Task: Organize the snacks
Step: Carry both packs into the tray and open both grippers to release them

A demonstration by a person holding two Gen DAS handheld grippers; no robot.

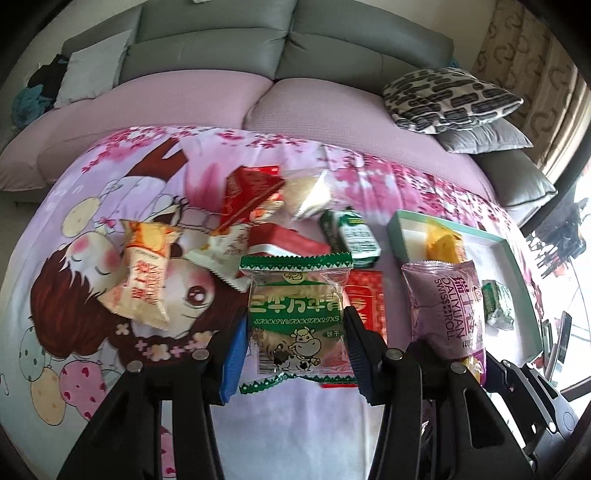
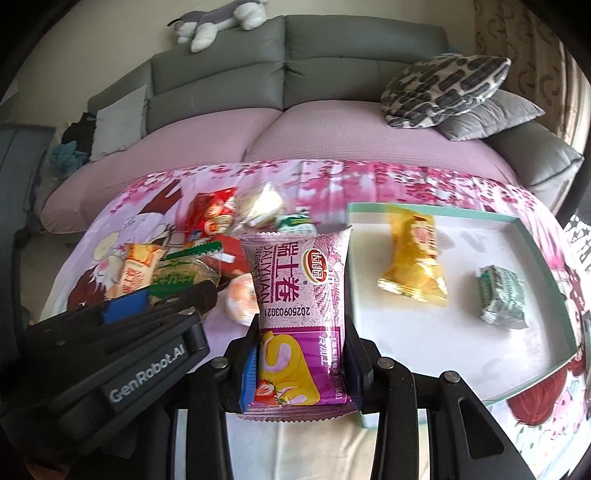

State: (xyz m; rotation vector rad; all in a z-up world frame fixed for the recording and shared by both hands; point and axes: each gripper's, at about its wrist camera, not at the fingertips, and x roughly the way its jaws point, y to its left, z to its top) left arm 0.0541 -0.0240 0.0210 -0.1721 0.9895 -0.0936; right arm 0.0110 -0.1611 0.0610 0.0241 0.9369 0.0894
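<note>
Snacks in crinkled wrappers lay heaped on a pink cartoon-printed cloth [image 1: 92,229] spread over the worktop in front of a grey sofa [image 1: 288,40]. The left claw [image 1: 295,347] was clenched on a green-and-clear biscuit packet printed with a cartoon cow [image 1: 295,314], its blue-padded fingers pressing the packet's two sides, the packet held above the cloth near the worktop's front edge. The right claw [image 2: 301,369] was clenched on a purple Swiss roll packet with a picture of a yellow roll [image 2: 299,295], gripping its lower half so the upper half stood up between the fingers; it was just left of the tray's near left corner.

A shallow white rectangular tray with a teal rim [image 2: 436,325] sat toward the worktop's right edge. Inside it lay a yellow plastic snack packet [image 2: 413,266] near the tray's far left corner and a small green-and-silver wrapped snack [image 2: 504,295] toward its right side, the two well apart.

The rest of the pile sat left of the tray, toward the worktop's far edge: an orange-and-cream packet [image 1: 142,273] leftmost, red packets [image 1: 251,192] behind, a clear-wrapped pale pastry [image 1: 314,192], and a green-and-white packet [image 1: 351,236] nearest the tray. A flat red packet [image 1: 369,302] lay partly hidden behind the held biscuit packet.

A black-and-white patterned cushion [image 2: 443,88] rested on a grey one at the sofa's right end, and a grey-and-white plush animal [image 2: 218,22] lay along the backrest.
</note>
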